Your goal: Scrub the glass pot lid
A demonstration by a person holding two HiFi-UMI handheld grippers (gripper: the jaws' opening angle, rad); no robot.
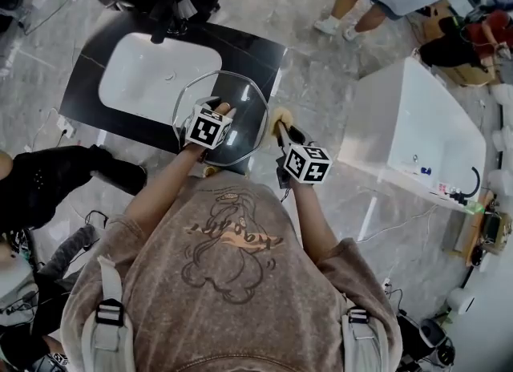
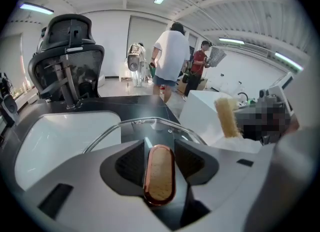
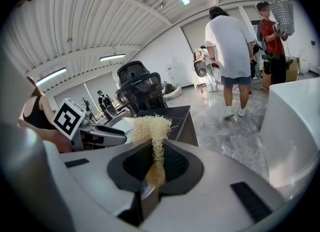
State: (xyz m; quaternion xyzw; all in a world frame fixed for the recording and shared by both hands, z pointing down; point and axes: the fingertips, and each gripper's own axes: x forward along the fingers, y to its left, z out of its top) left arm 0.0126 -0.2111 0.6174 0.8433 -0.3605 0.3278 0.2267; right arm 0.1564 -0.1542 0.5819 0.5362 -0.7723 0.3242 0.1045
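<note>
Left claw (image 1: 221, 111) clamps knob (image 2: 160, 173) of round clear glass pot lid (image 1: 240, 96); right claw (image 1: 281, 131) grips yellow fibrous scrubber (image 3: 150, 126) beside lid; scrubbing seemingly remains.

Head view looks down; both gripper views face the sink (image 1: 148, 74).

glass lid (image 1: 240, 106), wooden knob (image 2: 160, 173), fibrous scrubber (image 3: 150, 126)
</note>
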